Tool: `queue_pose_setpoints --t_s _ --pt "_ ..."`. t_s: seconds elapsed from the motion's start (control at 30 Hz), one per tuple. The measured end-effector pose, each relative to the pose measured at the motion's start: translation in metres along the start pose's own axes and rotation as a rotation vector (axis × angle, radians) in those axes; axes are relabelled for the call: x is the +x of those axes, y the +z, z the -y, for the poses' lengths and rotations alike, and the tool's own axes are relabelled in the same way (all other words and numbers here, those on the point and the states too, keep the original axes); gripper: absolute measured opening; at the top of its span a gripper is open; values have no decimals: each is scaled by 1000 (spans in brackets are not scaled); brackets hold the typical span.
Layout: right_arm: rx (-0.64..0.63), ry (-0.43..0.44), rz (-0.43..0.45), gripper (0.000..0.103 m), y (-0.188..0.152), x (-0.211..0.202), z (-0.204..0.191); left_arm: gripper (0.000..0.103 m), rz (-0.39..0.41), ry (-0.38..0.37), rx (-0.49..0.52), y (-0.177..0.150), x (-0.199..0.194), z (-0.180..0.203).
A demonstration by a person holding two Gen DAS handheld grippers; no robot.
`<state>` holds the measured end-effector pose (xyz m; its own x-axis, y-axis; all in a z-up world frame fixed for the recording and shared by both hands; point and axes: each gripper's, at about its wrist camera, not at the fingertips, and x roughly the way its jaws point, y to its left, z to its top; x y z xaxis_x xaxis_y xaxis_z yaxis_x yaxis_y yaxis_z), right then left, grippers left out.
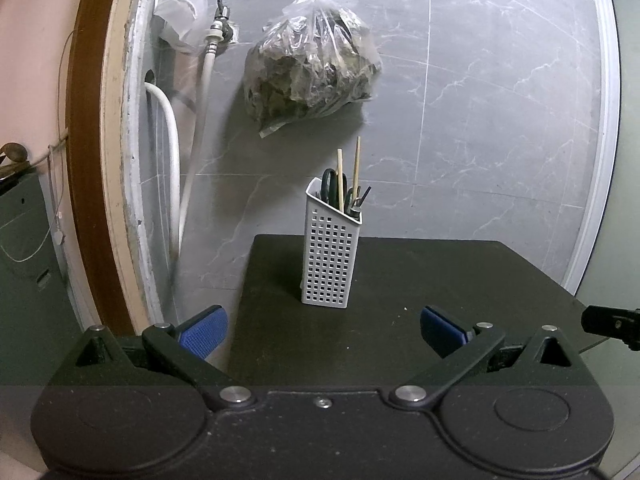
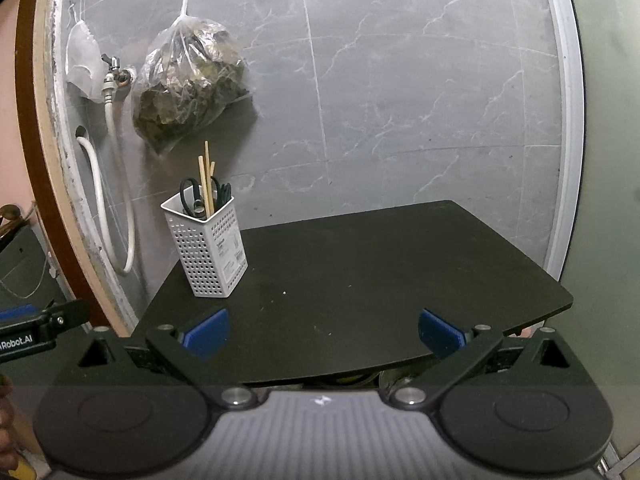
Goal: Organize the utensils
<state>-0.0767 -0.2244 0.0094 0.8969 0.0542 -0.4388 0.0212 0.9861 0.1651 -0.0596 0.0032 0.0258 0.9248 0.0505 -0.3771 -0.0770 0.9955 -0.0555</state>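
1. We held both grippers back at the near edge of the dark table [image 2: 400, 264], each with its blue pads spread wide and nothing between them: the left gripper [image 1: 324, 332] and the right gripper [image 2: 323, 334] alike were empty.
2. The white perforated caddy [image 1: 330, 256] stood upright on the table's far left part, near the grey tiled wall [image 1: 500, 100], with black-handled scissors [image 1: 329, 184] and wooden chopsticks [image 1: 341, 178] standing in it, their long axes vertical and their tops above the rim.
3. From the left gripper the caddy lay straight ahead, almost centred between the pads; from the right gripper it lay ahead and well off to the left.
4. We judged the left gripper the better placed one, since it needed only a forward advance.
5. No loose utensils showed on the table, so we could not tell which item was to be handled next.
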Motion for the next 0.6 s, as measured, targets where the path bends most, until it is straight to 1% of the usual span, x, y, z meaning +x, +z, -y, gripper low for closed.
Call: queue_pose_setpoints --t_s 0.6 --pt "2 3 -13 103 0 8 3 102 -8 4 5 -1 4 2"
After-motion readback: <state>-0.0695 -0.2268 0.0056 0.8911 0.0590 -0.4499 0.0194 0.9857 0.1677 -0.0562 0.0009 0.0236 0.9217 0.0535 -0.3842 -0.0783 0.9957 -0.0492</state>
